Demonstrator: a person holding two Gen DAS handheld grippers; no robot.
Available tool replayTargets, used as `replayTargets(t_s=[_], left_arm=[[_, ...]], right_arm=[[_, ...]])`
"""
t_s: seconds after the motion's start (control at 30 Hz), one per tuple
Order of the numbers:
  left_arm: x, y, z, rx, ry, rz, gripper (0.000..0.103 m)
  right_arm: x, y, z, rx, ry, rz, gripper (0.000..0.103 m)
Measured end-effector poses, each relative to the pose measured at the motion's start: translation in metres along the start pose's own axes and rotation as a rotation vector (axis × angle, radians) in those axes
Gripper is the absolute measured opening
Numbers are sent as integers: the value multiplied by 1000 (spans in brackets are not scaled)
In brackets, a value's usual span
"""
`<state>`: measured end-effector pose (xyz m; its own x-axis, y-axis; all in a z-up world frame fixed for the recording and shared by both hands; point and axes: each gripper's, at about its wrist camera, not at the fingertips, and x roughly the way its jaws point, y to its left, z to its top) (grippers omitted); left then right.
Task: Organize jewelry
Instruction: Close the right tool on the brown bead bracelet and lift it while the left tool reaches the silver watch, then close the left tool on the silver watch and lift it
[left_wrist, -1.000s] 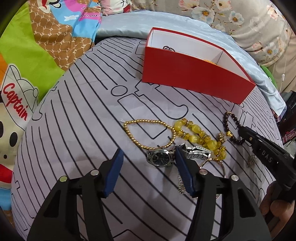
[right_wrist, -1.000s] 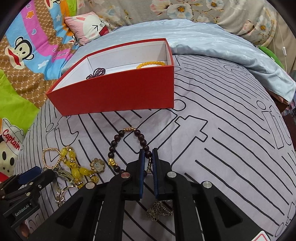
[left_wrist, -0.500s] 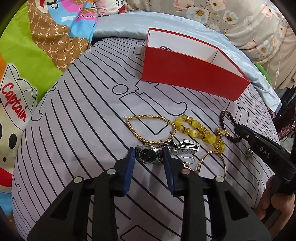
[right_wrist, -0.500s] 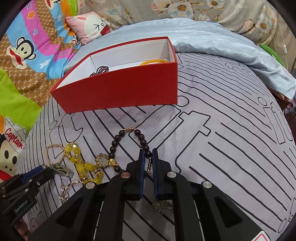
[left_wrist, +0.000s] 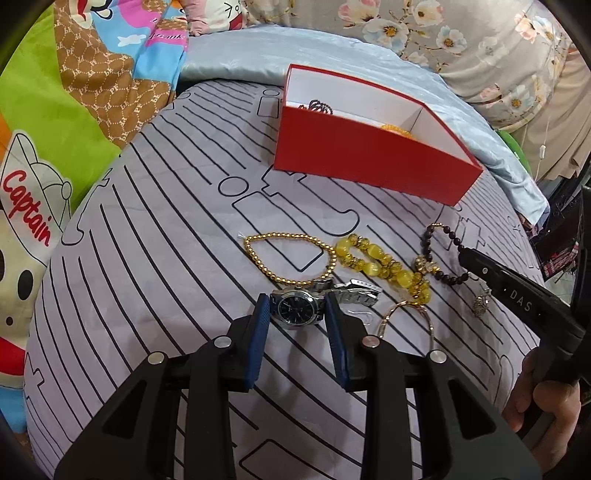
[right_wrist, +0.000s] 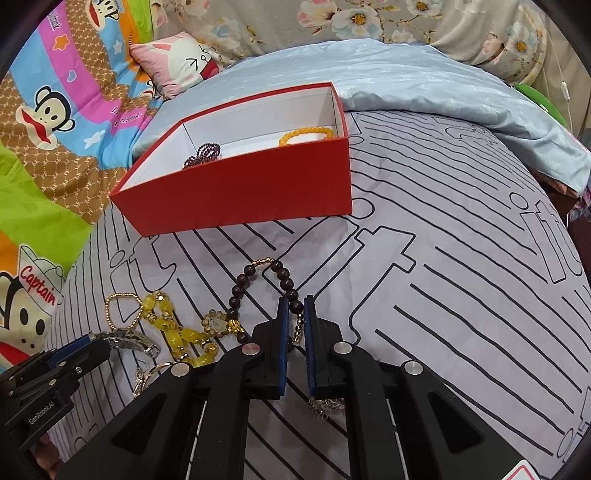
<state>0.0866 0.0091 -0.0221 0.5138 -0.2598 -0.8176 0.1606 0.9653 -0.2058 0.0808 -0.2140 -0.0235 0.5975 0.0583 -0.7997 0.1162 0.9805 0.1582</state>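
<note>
A silver watch (left_wrist: 297, 312) with a dark dial lies on the striped grey bedsheet (left_wrist: 147, 258), and my left gripper (left_wrist: 295, 301) is shut on its case, one blue pad on each side. My right gripper (right_wrist: 296, 301) is shut on a dark bead bracelet (right_wrist: 282, 273) that rests on the sheet. In the left wrist view that bracelet (left_wrist: 428, 240) lies at the right, under the right gripper's tip (left_wrist: 465, 254). A red box (right_wrist: 240, 199) stands behind, holding a purple bead piece (right_wrist: 205, 153) and an orange bracelet (right_wrist: 306, 134).
A gold bead bracelet (left_wrist: 280, 233), a chunky yellow bracelet (left_wrist: 373, 264), a thin gold bangle (left_wrist: 386, 319) and a small pendant (left_wrist: 480, 304) lie around the watch. Cartoon blankets and a light blue quilt (right_wrist: 443, 92) border the sheet. A hand (left_wrist: 546, 410) grips the right gripper's handle.
My left gripper's jaws have narrowed from wide open to closed on the watch case. The right gripper has stayed shut on the dark bead bracelet.
</note>
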Motion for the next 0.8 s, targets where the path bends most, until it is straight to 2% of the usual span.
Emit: replayTargets(t_s=[0.47, 0.5, 0.53, 0.6, 0.67, 0.8], left_arm=[[-37, -10, 16, 27, -75, -48, 28], [-39, -11, 17, 28, -78, -50, 21], [-41, -11, 18, 31, -83, -53, 9], [-42, -11, 22, 27, -75, -67, 8], [-43, -12, 25, 35, -84, -63, 1], [-45, -13, 26, 43, -95, -57, 1]], right_arm=[[-39, 8, 13, -11, -88, 20, 7], [-42, 9, 14, -13, -94, 21, 7], [-44, 9, 14, -13, -98, 22, 7], [-48, 9, 15, -12, -108, 26, 7], [-51, 10, 17, -17, -115, 26, 7], [-51, 9, 17, -17, -113, 24, 7]])
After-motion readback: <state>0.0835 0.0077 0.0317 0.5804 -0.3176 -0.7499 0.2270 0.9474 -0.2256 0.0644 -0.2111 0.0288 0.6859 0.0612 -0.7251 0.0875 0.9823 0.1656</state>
